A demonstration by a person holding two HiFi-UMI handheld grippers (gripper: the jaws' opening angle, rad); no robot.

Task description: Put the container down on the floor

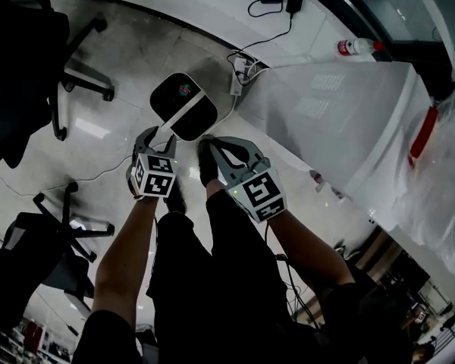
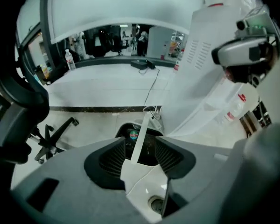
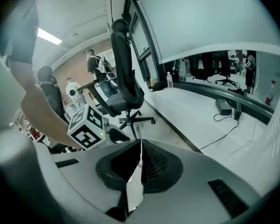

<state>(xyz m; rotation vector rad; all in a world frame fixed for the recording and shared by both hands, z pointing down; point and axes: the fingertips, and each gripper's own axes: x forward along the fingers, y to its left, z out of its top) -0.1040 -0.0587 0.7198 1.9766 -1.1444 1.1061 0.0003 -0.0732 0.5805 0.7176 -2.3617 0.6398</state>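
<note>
The container, a rounded box with a black top and a white band, rests on the pale floor just ahead of my feet. My left gripper hangs right over its near edge. In the left gripper view the container shows between the spread jaws of the left gripper. Its white band runs up the gap, and the pads stand apart from it. Beside it my right gripper is shut with nothing in it. In the right gripper view, the right gripper shows only a thin slit between its jaws.
A white cabinet stands to the right, with a power strip and cables at its foot close behind the container. Black office chairs stand on the left. A bottle lies by the far wall.
</note>
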